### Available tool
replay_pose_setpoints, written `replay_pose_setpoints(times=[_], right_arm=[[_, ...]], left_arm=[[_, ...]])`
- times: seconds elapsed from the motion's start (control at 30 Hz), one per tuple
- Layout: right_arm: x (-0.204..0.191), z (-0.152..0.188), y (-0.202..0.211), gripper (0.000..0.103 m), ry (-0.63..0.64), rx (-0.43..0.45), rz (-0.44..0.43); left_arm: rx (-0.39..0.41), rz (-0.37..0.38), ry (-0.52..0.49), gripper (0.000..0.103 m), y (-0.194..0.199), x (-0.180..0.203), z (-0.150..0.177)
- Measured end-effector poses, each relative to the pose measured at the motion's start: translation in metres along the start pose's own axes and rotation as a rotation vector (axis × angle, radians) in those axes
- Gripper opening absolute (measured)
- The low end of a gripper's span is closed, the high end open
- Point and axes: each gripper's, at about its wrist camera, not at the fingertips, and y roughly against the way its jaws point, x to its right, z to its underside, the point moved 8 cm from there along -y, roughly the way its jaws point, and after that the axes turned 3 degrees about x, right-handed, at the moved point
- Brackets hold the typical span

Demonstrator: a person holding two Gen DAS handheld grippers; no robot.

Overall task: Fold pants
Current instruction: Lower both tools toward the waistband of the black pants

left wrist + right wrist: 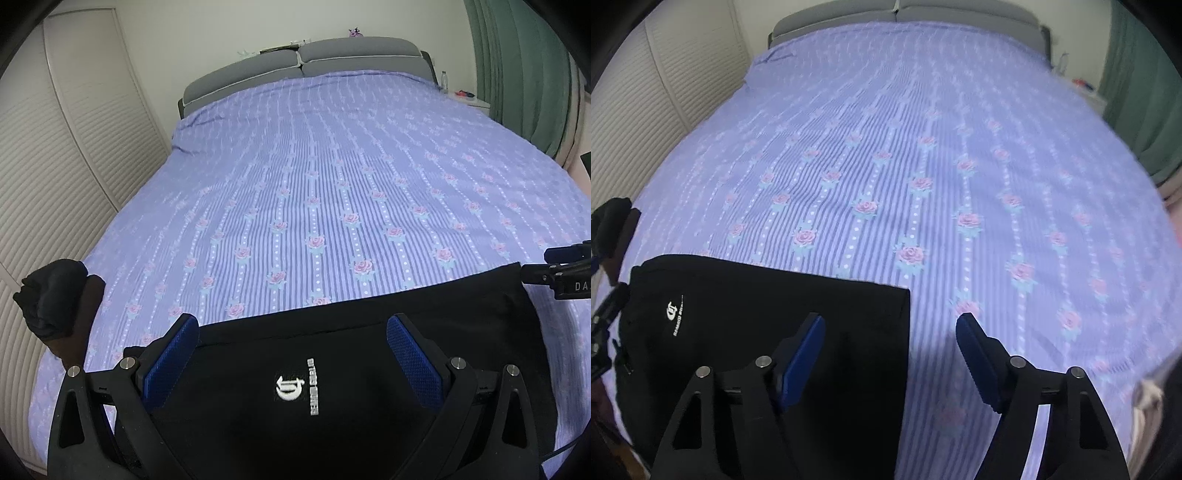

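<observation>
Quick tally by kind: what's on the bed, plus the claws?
Flat black pants with white logo: 1
Rolled black cloth bundle at the left bed edge: 1
Claws: 2, left claw and right claw, both open
Total: 4

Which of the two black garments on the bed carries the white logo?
The flat black pants under the left claw; the bundled black garment at the bed's left edge shows none.

Home bedroom. My view: double bed (332, 192) under lilac rose-print cover, grey padded headboard (303, 61), louvred wardrobe doors (74, 140), green curtain (524, 66), bedside table (476, 101).
</observation>
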Motion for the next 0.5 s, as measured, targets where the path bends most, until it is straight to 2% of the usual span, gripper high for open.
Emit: replay_pose_setpoints(times=[0.17, 0.33, 0.43, 0.47, 0.5], right_arm=[[0.0, -0.006, -0.03, 0.072, 0.032, -0.063, -0.072], [-0.002, -0.007, -0.051, 0.063, 0.061, -0.105, -0.117], [-0.001, -0.006, -0.061, 0.061, 0.057, -0.133, -0.152], [-0.002, -0.005, -0.064, 0.059, 0.052, -0.139, -0.171], [-0.002, -0.005, -0.066, 0.052, 0.046, -0.142, -0.188]], left_arm=[[-0.017, -0.005, 0.0, 0.103, -0.019, 0.003, 0.0], [-0.023, -0.002, -0.011, 0.103, -0.031, 0.01, 0.0], [-0.026, -0.006, -0.016, 0.103, -0.036, 0.011, 0.001], [-0.027, -0.009, -0.013, 0.103, -0.038, 0.01, 0.001], [-0.029, -0.009, -0.01, 0.103, -0.039, 0.008, 0.001]])
